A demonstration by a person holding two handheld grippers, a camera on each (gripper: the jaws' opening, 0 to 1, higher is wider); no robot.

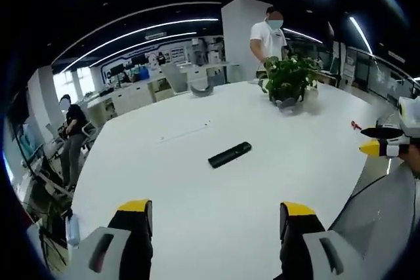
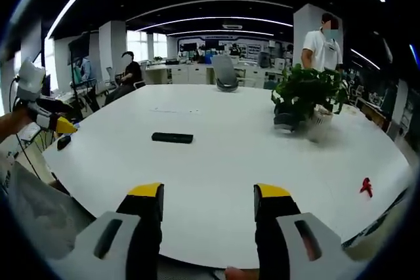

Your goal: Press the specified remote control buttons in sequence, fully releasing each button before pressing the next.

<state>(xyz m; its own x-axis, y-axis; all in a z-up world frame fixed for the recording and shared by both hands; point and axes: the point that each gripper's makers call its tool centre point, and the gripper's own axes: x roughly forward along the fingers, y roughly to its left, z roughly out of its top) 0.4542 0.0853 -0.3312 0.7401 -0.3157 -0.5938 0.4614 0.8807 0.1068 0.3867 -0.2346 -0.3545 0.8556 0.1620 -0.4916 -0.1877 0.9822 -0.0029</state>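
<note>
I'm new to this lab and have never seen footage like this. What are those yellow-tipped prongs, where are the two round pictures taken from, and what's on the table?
There is no robot here: a person holds a two-jaw gripper in each hand, and a fisheye camera rides on each, looking forward along its jaws. The yellow-tipped prongs at the bottom are those jaws. The left gripper and the right gripper both stand open, holding nothing. Each also appears at the edge of the other's view.

On the white table lie a black remote control, a potted plant further back, and a small red object near one edge. The remote lies untouched, well ahead of both grippers. People stand and sit in the office behind.
</note>
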